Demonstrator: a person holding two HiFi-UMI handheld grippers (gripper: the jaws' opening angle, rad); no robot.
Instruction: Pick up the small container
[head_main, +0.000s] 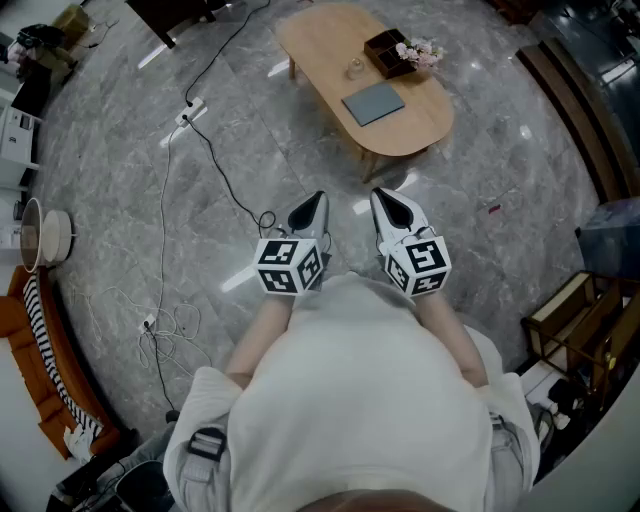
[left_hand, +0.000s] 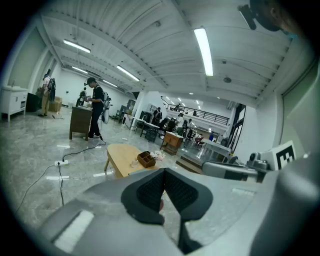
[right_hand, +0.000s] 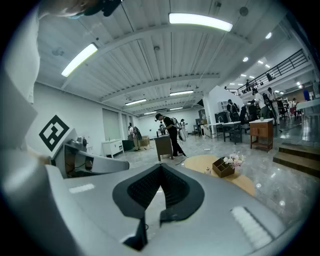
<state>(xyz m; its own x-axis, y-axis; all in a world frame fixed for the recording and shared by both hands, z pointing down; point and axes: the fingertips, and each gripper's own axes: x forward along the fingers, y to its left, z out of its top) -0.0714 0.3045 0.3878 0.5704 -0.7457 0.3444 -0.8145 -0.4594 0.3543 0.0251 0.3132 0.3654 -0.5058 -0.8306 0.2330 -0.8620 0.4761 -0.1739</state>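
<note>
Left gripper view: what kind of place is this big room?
Probably a large open office or lab hall: shiny stone floor, ceiling strip lights, desks and people farther back.

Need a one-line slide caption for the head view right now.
Left gripper and right gripper, shut and empty, held short of the oval wooden table bearing the small container.

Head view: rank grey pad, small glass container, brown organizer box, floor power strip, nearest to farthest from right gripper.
1. grey pad, near end of the table, ahead of the right gripper.
2. small glass container and brown organizer box, behind the pad: too close to call.
3. power strip, on the floor, far left.
</note>
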